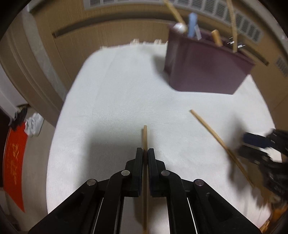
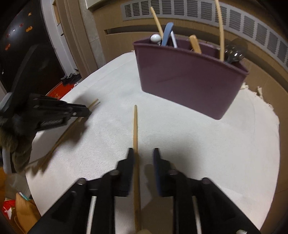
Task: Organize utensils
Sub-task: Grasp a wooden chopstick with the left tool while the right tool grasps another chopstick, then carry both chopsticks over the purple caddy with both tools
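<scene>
Nearest in the left wrist view, the left black two-finger hand-held gripper (image 1: 145,153) is clenched on a thin light wooden chopstick (image 1: 145,136), which runs straight between its two fingers, with its tip sticking out a little beyond the fingertips, over the bench covered with a white woven cloth (image 1: 111,100). In the right wrist view, the right black two-finger hand-held gripper (image 2: 143,153) has its jaws parted: a second thin light wooden chopstick (image 2: 135,126) lies along the inner face of the left finger, a clear gap stays between it and the right finger, and its tip reaches forward toward the container. Whether this second chopstick rests on the cloth or is lifted, I cannot tell. Each hand-held gripper also appears blurred at the side of the other camera's picture, the right one at the right edge of the left view and the left one at the left edge of the right view, each with its chopstick. So two loose chopsticks can be counted, one at each hand-held gripper. Farther on, well apart from both, a dark purple plastic utensil holder with a curved front wall (image 2: 189,79) stands on the cloth near the far edge of the bench. About six things stick up from it: two long pale wooden sticks (image 2: 221,30), a short flat wooden handle (image 2: 195,45), a blue handle (image 2: 166,34), a white round knob (image 2: 155,38), and a shiny metal spoon (image 2: 234,54) at its right end. Behind the bench stands a brown panelled wall with a grey ventilation grille (image 2: 198,10).
</scene>
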A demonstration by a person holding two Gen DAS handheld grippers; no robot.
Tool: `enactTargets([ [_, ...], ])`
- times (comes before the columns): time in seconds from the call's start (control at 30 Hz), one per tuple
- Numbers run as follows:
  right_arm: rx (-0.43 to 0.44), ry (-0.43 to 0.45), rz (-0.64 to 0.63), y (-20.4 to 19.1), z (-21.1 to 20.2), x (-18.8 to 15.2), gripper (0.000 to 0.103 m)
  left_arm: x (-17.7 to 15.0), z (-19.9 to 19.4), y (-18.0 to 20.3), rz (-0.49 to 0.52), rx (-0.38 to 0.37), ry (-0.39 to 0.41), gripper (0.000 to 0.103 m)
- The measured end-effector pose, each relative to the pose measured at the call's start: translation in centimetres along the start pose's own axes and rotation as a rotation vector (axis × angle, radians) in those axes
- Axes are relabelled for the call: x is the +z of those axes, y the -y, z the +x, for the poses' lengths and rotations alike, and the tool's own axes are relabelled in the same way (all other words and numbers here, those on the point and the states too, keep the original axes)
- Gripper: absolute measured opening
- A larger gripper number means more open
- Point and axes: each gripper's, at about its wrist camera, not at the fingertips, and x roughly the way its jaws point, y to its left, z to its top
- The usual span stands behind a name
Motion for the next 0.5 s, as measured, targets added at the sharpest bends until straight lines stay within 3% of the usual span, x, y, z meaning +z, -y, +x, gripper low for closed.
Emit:
enactTargets([
  [0.17,-0.004,-0.029,-0.02,-0.7,2.2,2.1,0.024,-2.5,-2.9,-0.4,-0.023,-0.071,0.083,0.005],
  [0.33,-0.023,-0.075,-0.06,-2.0,4.8,3.7,0.024,-3.0,-5.5,-1.2,-0.024,-0.104,0.148,0.005],
  [0.4,-0.043,-0.083,-0.104,-2.9,4.9,3.9,0.017,-2.7,-6.3,-1.4,-0.029,-0.112,0.171,0.005],
  [0.43,-0.029,-0.098,-0.111,-3.2,4.8,3.9,0.007,-2.8,-6.8,-1.4,-0.03,-0.115,0.18,0.005],
  [0.5,-0.017,-0.109,-0.118,-3.6,4.4,3.7,0.006,-2.7,-7.4,-1.3,-0.032,-0.127,0.2,0.005],
])
